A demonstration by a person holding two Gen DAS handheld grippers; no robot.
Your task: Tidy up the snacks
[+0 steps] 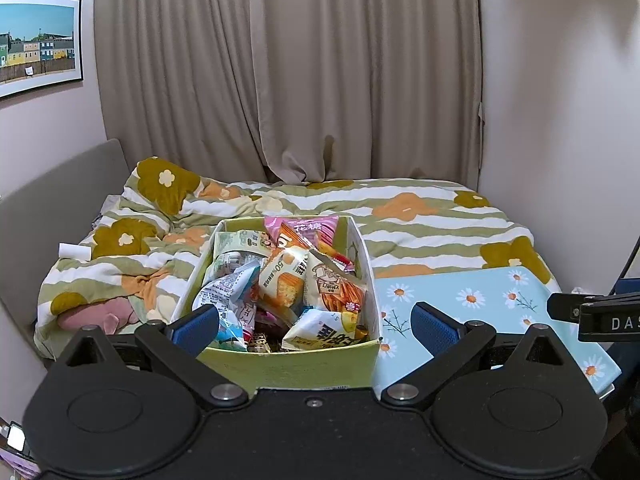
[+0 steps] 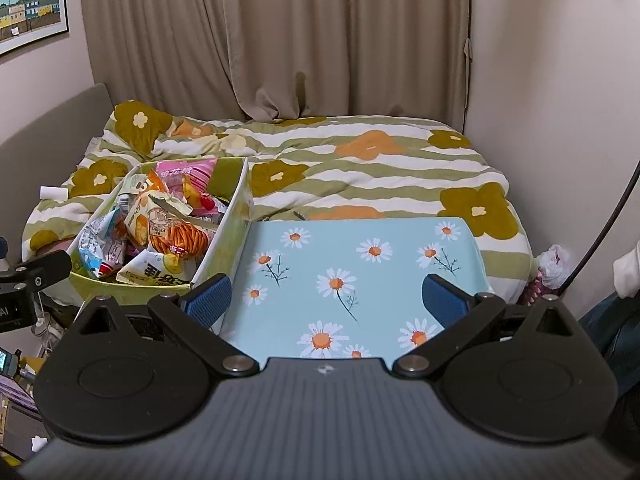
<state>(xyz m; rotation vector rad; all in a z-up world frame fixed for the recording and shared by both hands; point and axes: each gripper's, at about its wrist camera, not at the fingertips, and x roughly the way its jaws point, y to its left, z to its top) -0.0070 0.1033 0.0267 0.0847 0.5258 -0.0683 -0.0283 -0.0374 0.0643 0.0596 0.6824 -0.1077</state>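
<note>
A: Left wrist view first, biggest thing down: what do you see?

B: Beige curtains (image 1: 320, 72) fill the back wall, with a framed picture (image 1: 38, 42) of coloured houses to their left. Below them lies a bed (image 1: 420, 216) under a striped, flowered quilt.

A: And on the bed?

B: A light blue bench (image 1: 480, 300) printed with daisies sits at the near right. Touching its left edge stands a green box (image 1: 288, 364), open on top and heaped with snack packets (image 1: 280, 284). A pink packet (image 1: 316, 226) leans against the far wall of the box; a yellow-and-white packet (image 1: 320, 330) lies at the near wall.

A: How does the left claw (image 1: 316, 324) stand?

B: Spread wide, holding nothing, its blue pads either side of the near end of the box.

A: Right wrist view?

B: The right claw (image 2: 328, 298) is equally wide apart and holds nothing. It hangs over the near part of the bench (image 2: 360, 248), with the box (image 2: 236, 216) just to its left. A small white roll (image 2: 53, 193) lies on the quilt at far left.
</note>
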